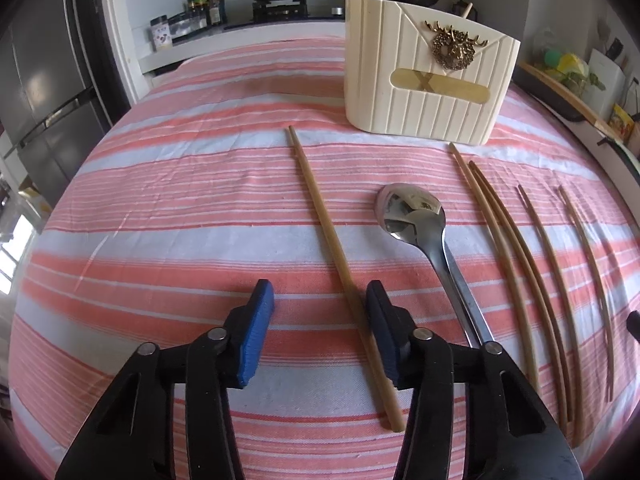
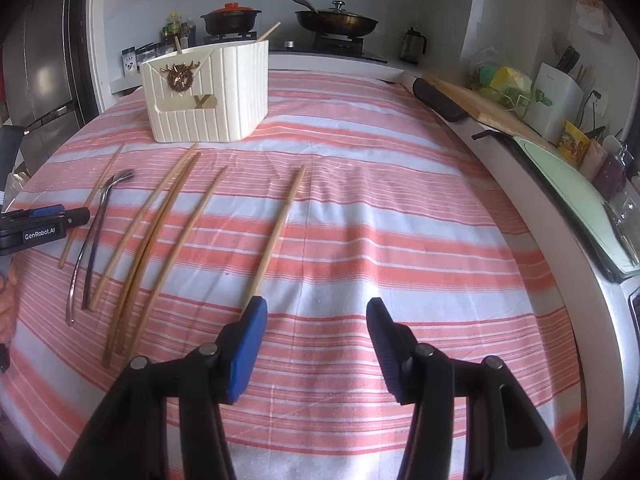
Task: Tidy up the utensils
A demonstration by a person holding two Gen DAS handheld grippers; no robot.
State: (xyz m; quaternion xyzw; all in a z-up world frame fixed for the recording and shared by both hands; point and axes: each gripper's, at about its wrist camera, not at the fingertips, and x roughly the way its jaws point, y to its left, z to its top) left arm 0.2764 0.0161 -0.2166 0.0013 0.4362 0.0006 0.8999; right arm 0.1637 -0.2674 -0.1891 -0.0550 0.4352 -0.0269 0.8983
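Observation:
A cream ribbed utensil holder (image 1: 424, 84) stands at the far side of the striped cloth; it also shows in the right wrist view (image 2: 208, 96). My left gripper (image 1: 320, 300) is open, low over the cloth, with a single wooden chopstick (image 1: 320, 208) lying between its fingers, close to the right one. A steel spoon (image 1: 412, 208) lies just right of it. Several more chopsticks (image 1: 516, 256) lie further right. My right gripper (image 2: 316, 312) is open and empty, its left fingertip beside the near end of the rightmost chopstick (image 2: 280, 224). The left gripper (image 2: 44, 226) shows at the right wrist view's left edge.
The red and white striped cloth (image 2: 400, 240) covers the table. A stove with a black pot (image 2: 230, 20) and a pan (image 2: 336, 22) stands behind. A counter with a board, containers and a knife block (image 2: 556, 100) runs along the right. A fridge (image 1: 44, 92) stands at the left.

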